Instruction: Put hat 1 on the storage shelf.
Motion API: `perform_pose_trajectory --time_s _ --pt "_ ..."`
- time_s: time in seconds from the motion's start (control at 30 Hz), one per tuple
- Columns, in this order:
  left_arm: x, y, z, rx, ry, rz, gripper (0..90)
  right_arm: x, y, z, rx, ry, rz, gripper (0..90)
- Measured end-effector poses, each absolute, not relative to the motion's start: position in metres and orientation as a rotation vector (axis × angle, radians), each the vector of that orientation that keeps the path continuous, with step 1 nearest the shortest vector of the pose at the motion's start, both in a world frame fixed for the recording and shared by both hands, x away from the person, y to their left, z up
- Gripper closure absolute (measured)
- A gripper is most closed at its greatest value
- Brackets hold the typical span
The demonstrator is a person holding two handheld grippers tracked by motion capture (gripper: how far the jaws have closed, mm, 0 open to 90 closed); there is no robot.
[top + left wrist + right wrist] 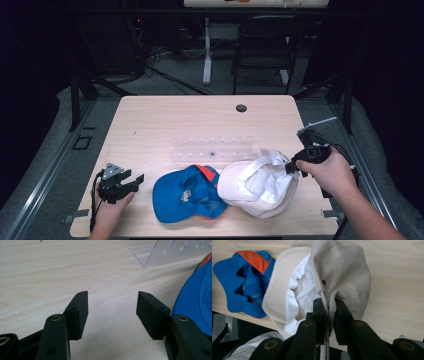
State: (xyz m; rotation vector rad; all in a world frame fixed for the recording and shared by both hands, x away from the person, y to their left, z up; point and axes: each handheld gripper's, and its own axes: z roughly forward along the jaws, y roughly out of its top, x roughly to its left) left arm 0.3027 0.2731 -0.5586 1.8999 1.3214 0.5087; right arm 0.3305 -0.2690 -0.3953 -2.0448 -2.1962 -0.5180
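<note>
The right gripper (328,312) pinches the beige cap (260,182) by its rim — soft, light, floppy cloth; the left gripper (112,312) gapes empty.

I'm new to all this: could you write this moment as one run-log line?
right gripper: jaws shut on beige cap | left gripper: jaws open, nothing held, over table | blue cap: flat, untouched

Table (165,120): pale wood-grain top, smooth, satin. Rack (172,251): clear plastic, glossy. Cream cap (342,272): matt woven cloth, stitched seams, white cloth lining. Blue cap (187,192): matt cloth, orange patch. Left gripper (112,312): matt black plastic, rough black pads, brass-look screw inserts.
</note>
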Motion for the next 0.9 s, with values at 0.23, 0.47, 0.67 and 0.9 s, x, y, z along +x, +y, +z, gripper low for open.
perform_pose_trajectory --time_s 0.23,0.47,0.67,0.9 --pt "0.303 0.273 -0.559 1.899 1.320 0.509 43.2 0.338 -0.257 -0.369 -2.016 -2.173 -0.553 81.7" --pt "0.303 0.273 -0.559 1.898 1.320 0.510 43.2 0.350 -0.229 -0.333 -1.970 -2.214 -0.555 81.9" --pt "0.304 0.275 -0.558 1.905 1.322 0.502 43.2 0.357 -0.210 -0.315 -1.950 -2.218 -0.535 81.9" --pt "0.303 0.275 -0.558 1.890 1.319 0.513 43.2 0.364 -0.202 -0.304 -1.916 -2.075 -0.584 82.0"
